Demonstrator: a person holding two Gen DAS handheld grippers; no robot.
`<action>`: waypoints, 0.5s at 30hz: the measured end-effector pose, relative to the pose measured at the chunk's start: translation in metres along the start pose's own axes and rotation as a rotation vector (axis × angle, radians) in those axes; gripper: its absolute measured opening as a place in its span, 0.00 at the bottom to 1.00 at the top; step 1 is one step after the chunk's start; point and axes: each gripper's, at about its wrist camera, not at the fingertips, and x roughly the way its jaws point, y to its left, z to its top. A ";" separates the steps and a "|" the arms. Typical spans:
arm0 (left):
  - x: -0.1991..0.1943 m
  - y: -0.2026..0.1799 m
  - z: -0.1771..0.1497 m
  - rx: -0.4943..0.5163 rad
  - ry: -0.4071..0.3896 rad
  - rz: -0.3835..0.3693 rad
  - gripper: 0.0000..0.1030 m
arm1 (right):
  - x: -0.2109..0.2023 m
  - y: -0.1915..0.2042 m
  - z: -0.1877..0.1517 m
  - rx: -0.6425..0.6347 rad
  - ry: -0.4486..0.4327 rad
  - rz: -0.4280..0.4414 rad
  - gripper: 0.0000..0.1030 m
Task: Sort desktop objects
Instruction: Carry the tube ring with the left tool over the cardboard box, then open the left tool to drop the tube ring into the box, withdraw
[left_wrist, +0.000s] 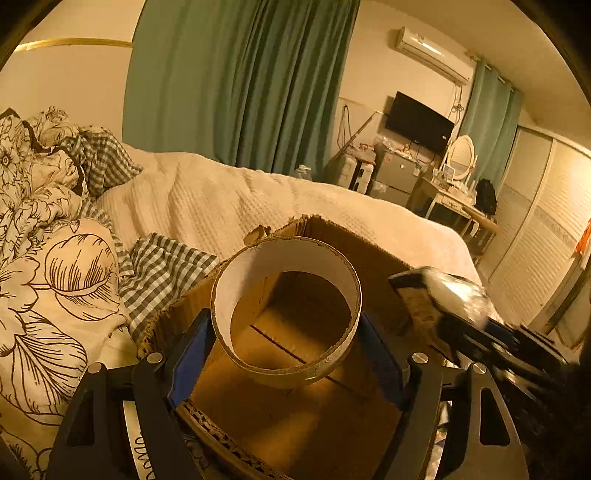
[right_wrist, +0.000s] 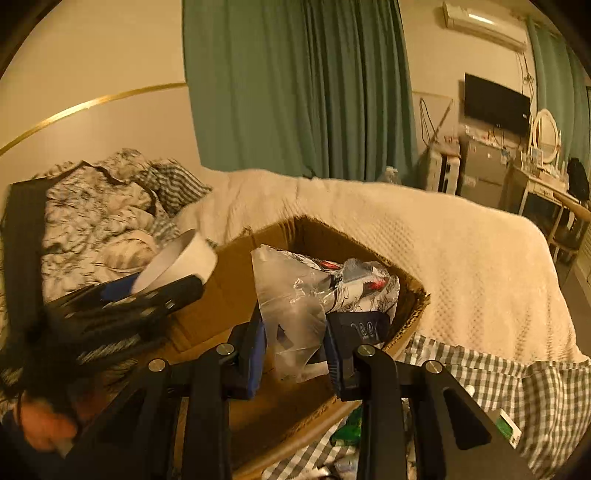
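Over the open brown cardboard box on the bed, left wrist view: the left gripper is pinching a wide cardboard tape core ring with a white inner face. Both blue pads are pressing the ring's outer wall from opposite sides, jaws spread wide around it. The ring is sitting tilted, its opening facing the camera, with the box floor showing through it. At right the right gripper is coming in blurred, with crinkled clear plastic on its tip. White textured bedspread is lying behind the box; floral bedding and grey checked cloth are lying to the left of it.

Right wrist view: the right gripper is pinching a clear crumpled plastic bag with printed black, white and red contents. The jaws are standing fairly narrow, the bag's lower part squeezed between the 2 pads. The bag is hanging above the box interior, near its right wall. The left gripper is showing at left, blurred, holding the white-faced ring above the box's left edge. Part of a hand is showing at the lower left corner. Checked cloth is lying under the box at lower right, with a small green item beside the box's near edge, too blurred to identify.
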 end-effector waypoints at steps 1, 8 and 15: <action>0.000 -0.001 -0.001 0.008 -0.003 0.006 0.77 | 0.005 -0.001 0.000 -0.003 0.006 -0.011 0.26; -0.013 -0.006 -0.002 0.013 -0.050 0.009 0.93 | 0.001 -0.006 0.000 0.017 -0.042 -0.032 0.44; -0.044 -0.014 -0.005 0.004 -0.097 0.004 1.00 | -0.039 -0.010 0.000 0.027 -0.100 -0.042 0.50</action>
